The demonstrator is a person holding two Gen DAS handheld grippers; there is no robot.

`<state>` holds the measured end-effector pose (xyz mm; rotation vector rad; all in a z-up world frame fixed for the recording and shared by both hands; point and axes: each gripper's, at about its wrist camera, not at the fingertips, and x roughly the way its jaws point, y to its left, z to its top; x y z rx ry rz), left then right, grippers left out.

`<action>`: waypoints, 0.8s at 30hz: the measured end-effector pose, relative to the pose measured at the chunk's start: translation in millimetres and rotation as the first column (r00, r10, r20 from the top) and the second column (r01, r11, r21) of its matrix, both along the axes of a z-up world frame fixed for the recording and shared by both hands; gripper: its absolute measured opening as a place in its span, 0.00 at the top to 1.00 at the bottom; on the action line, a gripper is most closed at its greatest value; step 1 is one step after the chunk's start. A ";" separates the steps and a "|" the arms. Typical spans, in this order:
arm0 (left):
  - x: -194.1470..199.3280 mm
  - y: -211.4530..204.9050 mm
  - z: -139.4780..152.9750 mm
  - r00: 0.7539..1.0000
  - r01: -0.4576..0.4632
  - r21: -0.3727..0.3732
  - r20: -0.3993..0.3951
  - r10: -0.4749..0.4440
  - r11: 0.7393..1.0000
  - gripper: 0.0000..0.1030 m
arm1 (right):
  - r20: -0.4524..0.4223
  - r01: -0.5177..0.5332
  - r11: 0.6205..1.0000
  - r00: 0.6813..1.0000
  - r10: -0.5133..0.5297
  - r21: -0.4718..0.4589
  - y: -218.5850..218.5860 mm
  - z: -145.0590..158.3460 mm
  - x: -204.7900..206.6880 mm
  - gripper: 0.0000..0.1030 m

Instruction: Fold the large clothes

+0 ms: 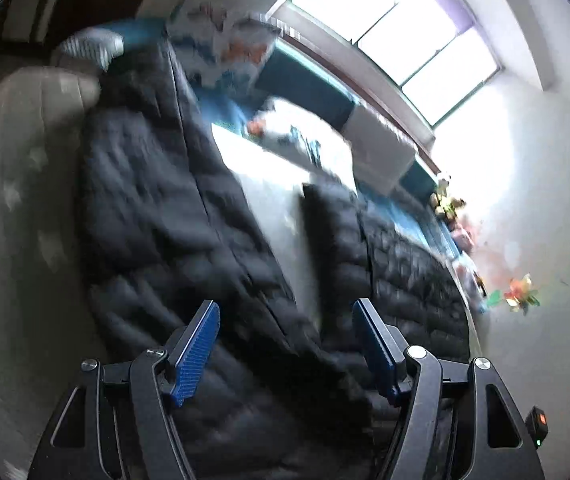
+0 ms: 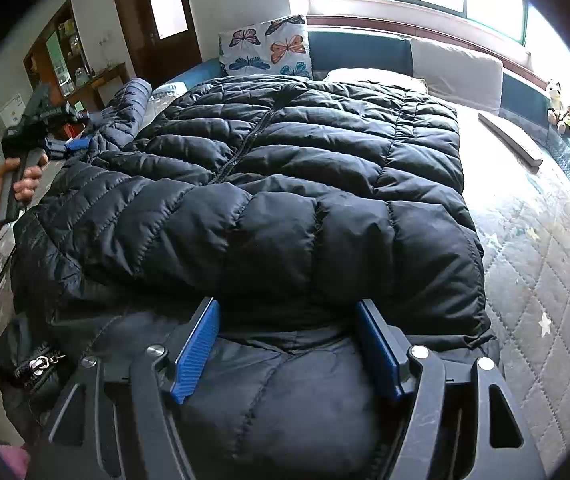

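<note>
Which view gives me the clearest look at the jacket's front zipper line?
The right wrist view: the black puffer jacket lies sharp and nearly whole on the mattress, its zipper line running up the middle. The left wrist view shows the jacket tilted and motion-blurred, with only a faint seam visible.

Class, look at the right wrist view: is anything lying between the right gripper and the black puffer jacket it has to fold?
Nothing visible does. The right gripper sits directly over the black puffer jacket, its jaws apart with jacket fabric bulging between them.
</note>
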<state>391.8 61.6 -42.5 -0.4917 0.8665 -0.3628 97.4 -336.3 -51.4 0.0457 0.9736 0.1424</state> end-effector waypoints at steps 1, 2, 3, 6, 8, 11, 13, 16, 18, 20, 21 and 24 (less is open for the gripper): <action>5.0 7.1 8.5 0.999 -0.037 0.031 0.024 0.036 0.999 0.27 | 0.001 0.001 1.000 1.000 -0.001 0.001 0.0 0.0 0.0 0.26; 8.7 13.1 13.3 0.997 -0.067 0.048 0.033 0.065 0.997 0.22 | 0.002 0.002 1.000 1.000 -0.002 0.002 0.0 -0.2 0.0 0.26; 17.8 23.1 17.2 0.993 -0.112 0.067 0.035 0.110 0.991 0.22 | 0.004 0.003 1.000 1.000 -0.003 0.002 0.2 -0.1 -0.1 0.26; 48.6 52.3 17.9 0.977 -0.212 0.085 -0.005 0.213 0.974 0.22 | 0.008 0.004 1.000 1.000 -0.004 0.004 -0.3 0.0 -0.4 0.25; 72.9 69.7 13.4 0.963 -0.261 0.104 -0.041 0.267 0.960 0.22 | 0.011 0.004 1.000 1.000 -0.004 0.006 -0.4 -0.1 -0.7 0.25; 105.5 85.8 4.3 0.953 -0.278 0.114 -0.095 0.289 0.954 0.22 | 0.016 0.003 1.000 1.000 -0.003 0.013 -1.6 -0.3 -1.7 0.25; 124.1 97.3 -2.5 0.954 -0.263 0.064 -0.133 0.269 0.963 0.22 | 0.017 0.003 1.000 1.000 -0.003 0.014 -1.1 -0.2 -1.5 0.24; 150.1 110.3 -4.0 0.956 -0.254 0.029 -0.146 0.256 0.967 0.22 | 0.020 -0.003 1.000 1.000 0.003 0.016 -0.3 -0.7 -1.3 0.22; 165.3 118.5 -5.5 0.953 -0.265 0.052 -0.140 0.270 0.963 0.22 | 0.023 -0.003 1.000 1.000 0.003 0.013 1.0 -0.9 -1.8 0.21; 181.4 127.4 -13.0 0.947 -0.278 0.023 -0.160 0.278 0.960 0.22 | 0.026 -0.001 1.000 1.000 0.001 0.015 1.2 -1.2 -1.6 0.21; 186.1 130.9 -16.9 0.946 -0.280 -0.006 -0.169 0.275 0.960 0.22 | 0.028 -0.001 1.000 1.000 0.000 0.017 1.1 -1.4 -1.7 0.20; 203.5 138.7 -31.1 0.940 -0.285 -0.002 -0.196 0.279 0.959 0.22 | 0.035 0.000 1.000 0.999 -0.001 0.021 1.0 -2.1 -2.8 0.20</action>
